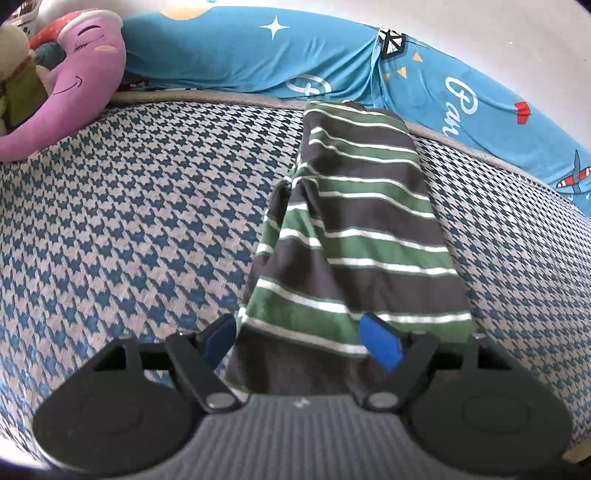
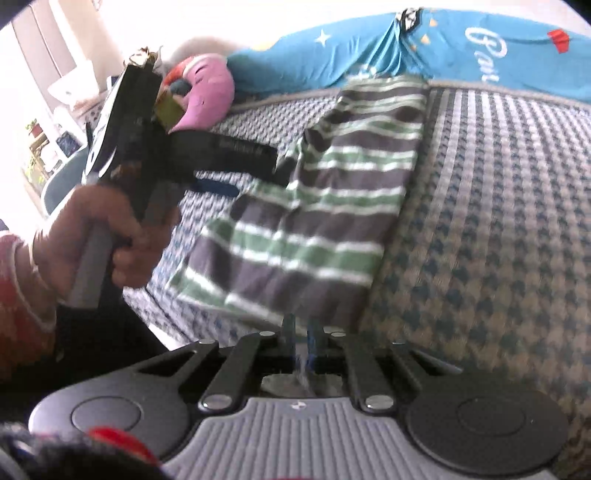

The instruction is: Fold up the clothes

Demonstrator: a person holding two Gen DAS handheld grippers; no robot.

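A bed [image 1: 129,221] is covered by a blue-and-grey houndstooth spread, edged at the far side by a turquoise printed quilt [image 1: 229,55]. A pink plush pillow [image 1: 85,74] is set at the far left corner. A pale wall [image 1: 498,29] is seen behind, and bright daylight is admitted from a window [image 2: 33,155] at the left

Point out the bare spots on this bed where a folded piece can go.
Widest free patch: houndstooth cover between the purple plush and the striped garment. Another strip lies right of the garment, below the blue quilt. Crowded: the head end, and the near edge, with the left claw and right claw.
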